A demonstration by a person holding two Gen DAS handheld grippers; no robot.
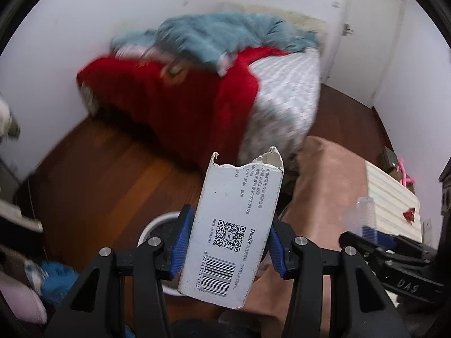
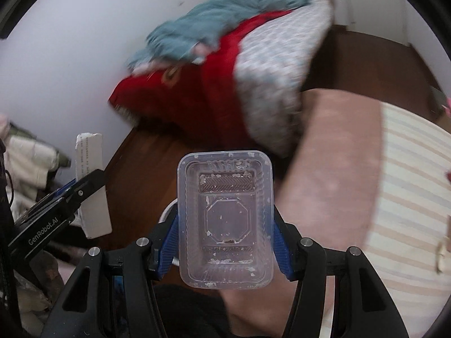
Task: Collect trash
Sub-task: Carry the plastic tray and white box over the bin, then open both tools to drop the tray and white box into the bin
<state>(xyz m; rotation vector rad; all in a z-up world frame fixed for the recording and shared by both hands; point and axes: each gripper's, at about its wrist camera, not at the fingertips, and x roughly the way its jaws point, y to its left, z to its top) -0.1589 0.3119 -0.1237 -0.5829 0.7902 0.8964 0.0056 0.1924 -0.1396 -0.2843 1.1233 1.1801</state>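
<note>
My left gripper (image 1: 225, 242) is shut on a torn white cardboard box (image 1: 231, 225) with a barcode and QR code, held in the air above a white round bin (image 1: 155, 225) that shows partly below it. My right gripper (image 2: 225, 233) is shut on a clear plastic food container (image 2: 225, 219) with crumbs inside, also held in the air. In the right wrist view the left gripper (image 2: 64, 197) and its box (image 2: 91, 186) show at the left. In the left wrist view the right gripper (image 1: 394, 253) and the container (image 1: 363, 214) show at the right.
A bed with a red blanket (image 1: 174, 98), a teal blanket (image 1: 225, 33) and a patterned sheet stands ahead by the white wall. Brown wooden floor (image 1: 98, 174) lies below. A pink cloth (image 2: 332, 146) and a striped cushion (image 2: 408, 197) lie at the right. A door (image 1: 366, 28) is far right.
</note>
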